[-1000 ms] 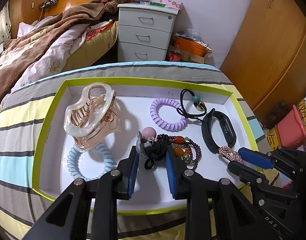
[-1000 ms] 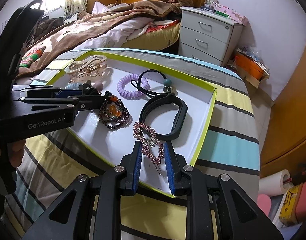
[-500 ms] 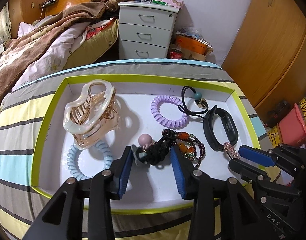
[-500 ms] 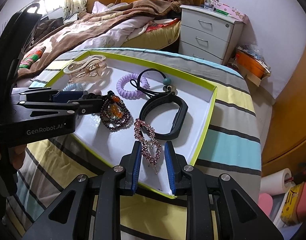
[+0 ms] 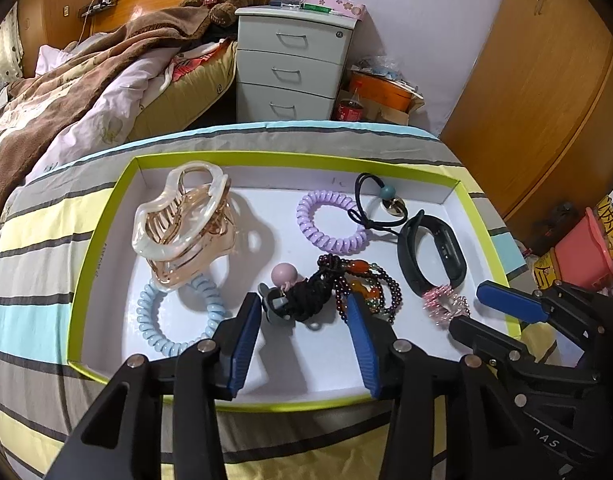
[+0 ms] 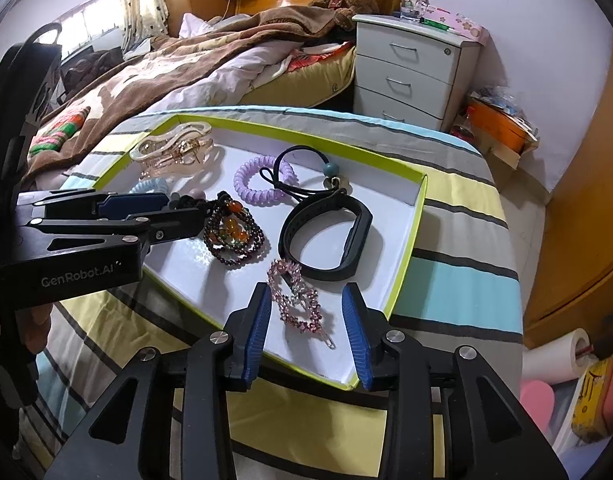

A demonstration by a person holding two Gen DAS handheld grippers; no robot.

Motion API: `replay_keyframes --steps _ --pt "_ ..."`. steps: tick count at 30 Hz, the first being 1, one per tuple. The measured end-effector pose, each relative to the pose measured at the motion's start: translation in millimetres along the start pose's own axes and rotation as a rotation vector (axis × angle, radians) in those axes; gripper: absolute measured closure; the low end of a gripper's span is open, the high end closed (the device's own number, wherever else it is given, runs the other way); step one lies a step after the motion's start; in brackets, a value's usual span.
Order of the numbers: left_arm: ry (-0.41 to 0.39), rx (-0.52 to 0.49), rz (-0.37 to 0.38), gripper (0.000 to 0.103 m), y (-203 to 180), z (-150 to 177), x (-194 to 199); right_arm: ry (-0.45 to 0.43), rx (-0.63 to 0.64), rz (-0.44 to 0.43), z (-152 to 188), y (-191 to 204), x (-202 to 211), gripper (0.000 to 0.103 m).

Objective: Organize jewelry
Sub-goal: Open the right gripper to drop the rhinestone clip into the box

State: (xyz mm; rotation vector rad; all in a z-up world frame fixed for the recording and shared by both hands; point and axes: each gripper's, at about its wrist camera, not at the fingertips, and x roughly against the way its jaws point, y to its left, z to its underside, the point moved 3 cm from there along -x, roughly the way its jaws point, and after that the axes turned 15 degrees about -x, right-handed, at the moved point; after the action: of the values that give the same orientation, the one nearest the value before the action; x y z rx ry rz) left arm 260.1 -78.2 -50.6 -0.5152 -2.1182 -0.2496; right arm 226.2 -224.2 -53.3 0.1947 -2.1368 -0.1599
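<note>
A white tray with a green rim [image 5: 106, 216] [image 6: 406, 256] lies on the striped cloth. In it are an amber claw clip [image 5: 182, 224], a blue coil tie [image 5: 178, 320], a purple coil tie [image 5: 330, 220], a black elastic with beads [image 5: 382, 200], a black wristband [image 5: 430, 252] [image 6: 326, 236], a dark bead bracelet [image 5: 366, 284] [image 6: 234, 236], a black hair tie with pink ball [image 5: 298, 296] and a pink rhinestone clip [image 6: 298, 304] [image 5: 444, 304]. My left gripper [image 5: 304, 316] is open, its jaws either side of the black hair tie. My right gripper [image 6: 306, 312] is open around the rhinestone clip.
The tray sits on a round table with a striped cloth [image 5: 38, 240]. Behind it stand a bed with a brown blanket [image 5: 66, 92], a grey drawer unit [image 5: 290, 64] and a wooden wardrobe [image 5: 546, 60]. Pink containers [image 5: 586, 248] are on the floor at the right.
Both grippers have opened. The left let go of the black hair tie and the right let go of the rhinestone clip; both items now lie in the tray. Both grippers drew back slightly.
</note>
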Motion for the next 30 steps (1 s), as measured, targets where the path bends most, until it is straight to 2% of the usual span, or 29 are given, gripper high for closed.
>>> replay_keyframes --steps 15,26,30 --pt "-0.04 -0.003 -0.04 0.05 -5 5 28 -0.064 -0.053 -0.003 7 3 24 0.061" --pt "-0.08 -0.034 -0.166 0.049 -14 23 59 -0.166 -0.183 0.04 30 4 53 0.061" --pt "-0.098 -0.036 -0.207 0.049 -17 33 69 -0.203 -0.193 0.058 39 9 64 0.061"
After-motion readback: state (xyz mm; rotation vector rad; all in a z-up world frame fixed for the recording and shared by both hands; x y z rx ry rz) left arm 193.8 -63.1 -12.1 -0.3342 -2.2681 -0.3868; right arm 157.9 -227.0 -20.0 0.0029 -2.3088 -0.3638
